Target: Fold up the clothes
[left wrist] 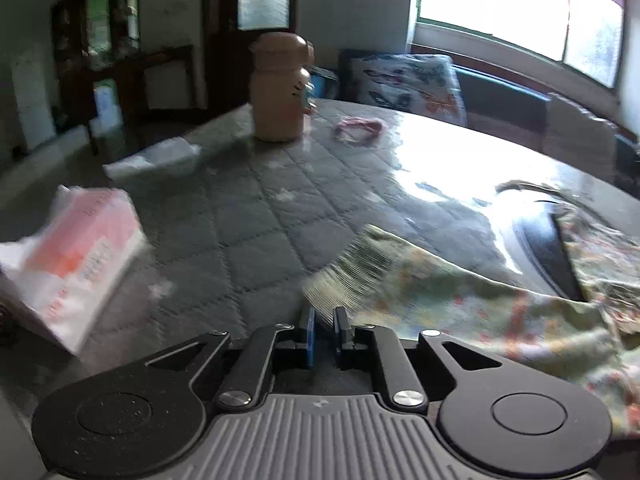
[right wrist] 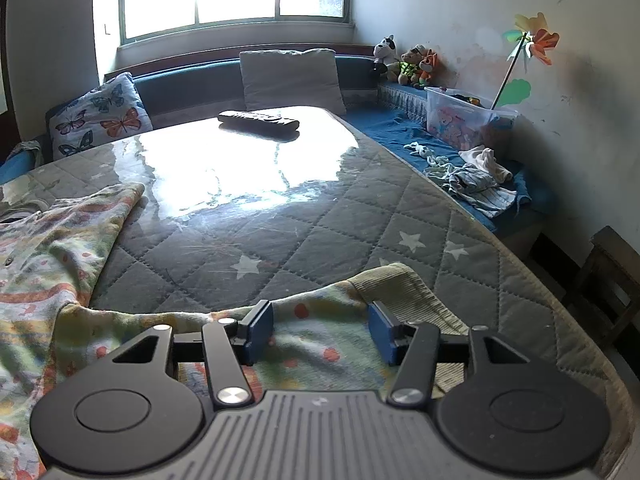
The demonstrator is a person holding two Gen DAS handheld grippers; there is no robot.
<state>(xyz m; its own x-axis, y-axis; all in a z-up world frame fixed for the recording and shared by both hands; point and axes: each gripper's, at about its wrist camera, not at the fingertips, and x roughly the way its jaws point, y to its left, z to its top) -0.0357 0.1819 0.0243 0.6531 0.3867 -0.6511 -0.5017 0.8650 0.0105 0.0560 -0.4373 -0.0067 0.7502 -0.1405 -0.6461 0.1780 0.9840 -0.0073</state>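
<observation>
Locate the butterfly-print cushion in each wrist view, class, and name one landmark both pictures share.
Left wrist view: butterfly-print cushion sits upper centre-right, behind the table's far edge, below the window.
Right wrist view: butterfly-print cushion sits at upper left, on the bench beside the window's left corner.
Shared landmark: the floral garment lying on the quilted table cover.

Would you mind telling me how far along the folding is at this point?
Early on. Done: nothing looks folded; the garment lies spread and rumpled on the table. In hand: the left gripper, nearly shut, sits at a ribbed cuff; the right gripper is open over the other sleeve. Left: gripping both sleeves and every fold.
</observation>
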